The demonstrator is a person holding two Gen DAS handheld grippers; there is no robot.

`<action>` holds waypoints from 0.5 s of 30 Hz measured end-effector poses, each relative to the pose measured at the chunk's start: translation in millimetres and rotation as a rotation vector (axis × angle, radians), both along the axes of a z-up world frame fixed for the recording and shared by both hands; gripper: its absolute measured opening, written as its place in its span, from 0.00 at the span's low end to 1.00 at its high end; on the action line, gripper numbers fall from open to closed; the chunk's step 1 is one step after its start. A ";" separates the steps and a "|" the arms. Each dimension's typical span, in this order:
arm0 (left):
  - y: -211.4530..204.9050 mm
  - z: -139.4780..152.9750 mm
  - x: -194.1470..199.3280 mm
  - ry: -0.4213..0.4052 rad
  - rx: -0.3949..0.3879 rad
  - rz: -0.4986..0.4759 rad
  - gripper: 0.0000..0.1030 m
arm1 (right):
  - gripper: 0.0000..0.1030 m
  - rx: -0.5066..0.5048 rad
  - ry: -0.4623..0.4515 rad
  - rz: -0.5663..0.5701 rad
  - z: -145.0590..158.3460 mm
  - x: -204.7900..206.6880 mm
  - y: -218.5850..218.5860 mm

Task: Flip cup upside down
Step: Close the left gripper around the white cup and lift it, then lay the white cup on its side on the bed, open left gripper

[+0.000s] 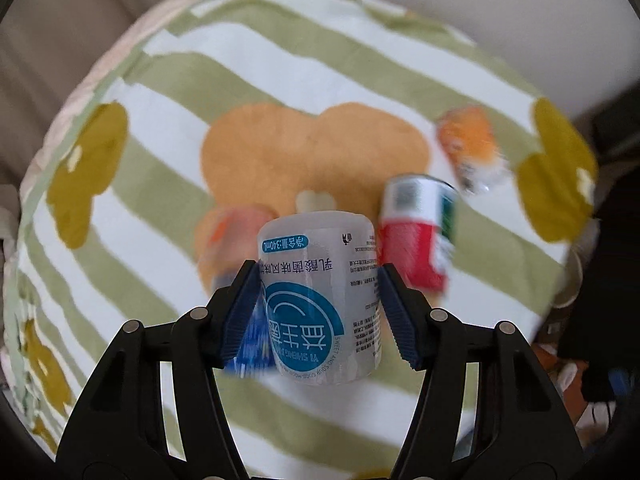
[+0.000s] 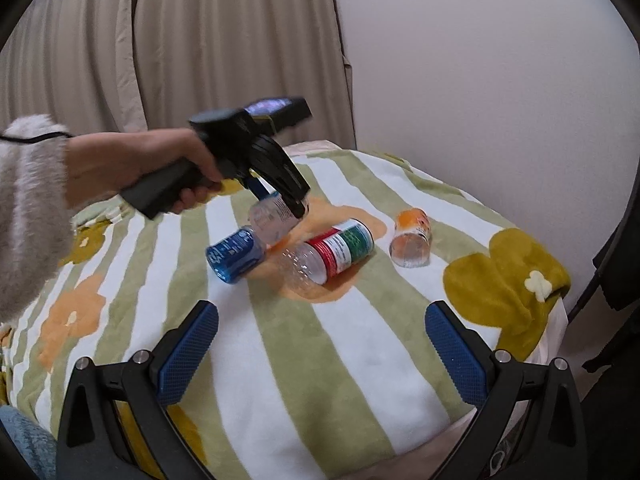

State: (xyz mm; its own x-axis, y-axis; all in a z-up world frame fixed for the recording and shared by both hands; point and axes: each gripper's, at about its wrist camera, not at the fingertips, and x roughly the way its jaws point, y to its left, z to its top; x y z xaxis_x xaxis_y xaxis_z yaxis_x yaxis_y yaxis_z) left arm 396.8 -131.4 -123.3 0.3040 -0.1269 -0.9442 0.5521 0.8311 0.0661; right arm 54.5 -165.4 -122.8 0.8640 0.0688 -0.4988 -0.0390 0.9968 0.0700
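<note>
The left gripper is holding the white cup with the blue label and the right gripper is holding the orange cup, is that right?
Not quite. The left gripper does hold the white cup, but the right gripper is open and holds nothing; the orange cup lies apart on the blanket, as the right wrist view shows.

Left gripper (image 1: 318, 300) clamps cup (image 1: 320, 292) (inverted).

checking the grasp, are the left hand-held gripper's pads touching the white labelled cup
Touching. The left wrist view shows both blue pads of the left hand-held gripper pressed flush against the sides of the white labelled cup, with no gap.
</note>
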 end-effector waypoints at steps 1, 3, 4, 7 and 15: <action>10.9 9.7 -14.6 -0.014 -0.011 -0.007 0.56 | 1.00 0.000 -0.004 0.005 2.0 -1.5 1.9; 31.6 20.0 -47.4 -0.022 -0.029 -0.010 0.56 | 1.00 0.002 -0.012 0.019 7.2 -5.7 5.0; 46.1 20.2 -62.7 -0.020 -0.037 0.001 0.56 | 1.00 0.006 -0.014 0.026 9.2 -8.0 6.7; 74.8 4.5 -104.4 -0.002 -0.025 0.037 0.56 | 1.00 0.015 -0.010 0.044 11.5 -13.6 12.6; 102.7 -84.1 -158.5 0.119 -0.083 0.148 0.56 | 1.00 0.042 0.047 0.086 3.2 -30.1 35.0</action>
